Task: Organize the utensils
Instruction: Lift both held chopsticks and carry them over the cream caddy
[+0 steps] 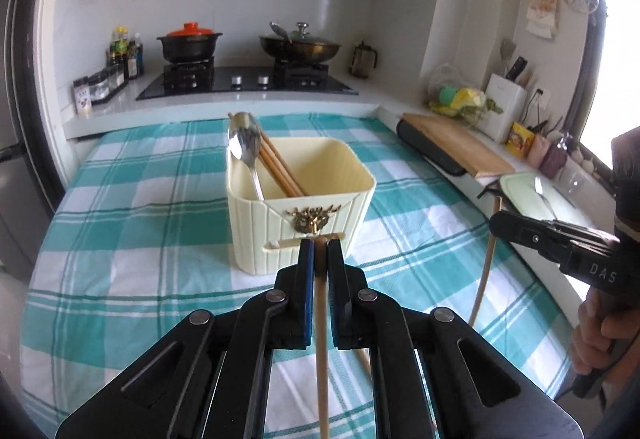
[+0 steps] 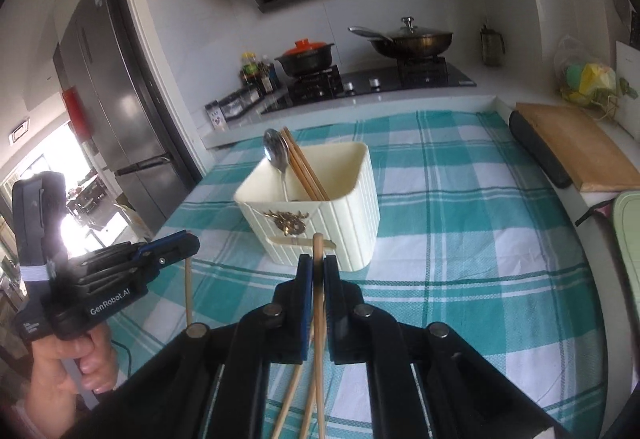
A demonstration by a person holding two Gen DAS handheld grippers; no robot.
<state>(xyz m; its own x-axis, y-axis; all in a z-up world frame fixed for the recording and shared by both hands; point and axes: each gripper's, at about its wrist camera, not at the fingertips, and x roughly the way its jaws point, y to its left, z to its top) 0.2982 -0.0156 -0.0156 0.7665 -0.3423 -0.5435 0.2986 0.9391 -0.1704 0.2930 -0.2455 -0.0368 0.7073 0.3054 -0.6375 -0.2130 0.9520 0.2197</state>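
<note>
We work over the bench (image 1: 120,199), spread with a teal check cloth; it butts against the counter and stove along its far edge, with a cutting board off its right edge. Near the middle, toward the far edge, stands the cream holder (image 1: 300,199), open-topped, with a spoon (image 1: 242,143) and a pair of chopsticks (image 1: 280,171) leaning into its far left corner. The rest of its mouth looks free.

Each tool is clamped narrow on one chopstick. The left tool (image 1: 319,251) pinches its stick (image 1: 322,359) close to the top end, which just shows above the blue pads; the length hangs down toward us. The right tool (image 2: 318,267) grips its stick (image 2: 318,251) a little lower, so a short stub stands clear above the pads. More sticks (image 2: 292,399) show under the right tool near the bench's near edge; whether they lie loose there we cannot tell.

To do this step well, we judge we should lift until the hanging tips clear the holder's near rim, then carry both over the open right half, away from the spoon. Keep the sticks close to upright so the tips enter first. Mind the two tools crowding each other above the holder: go one at a time if need be. Let go only once the tips are well inside, or the sticks may tip out over the rim
</note>
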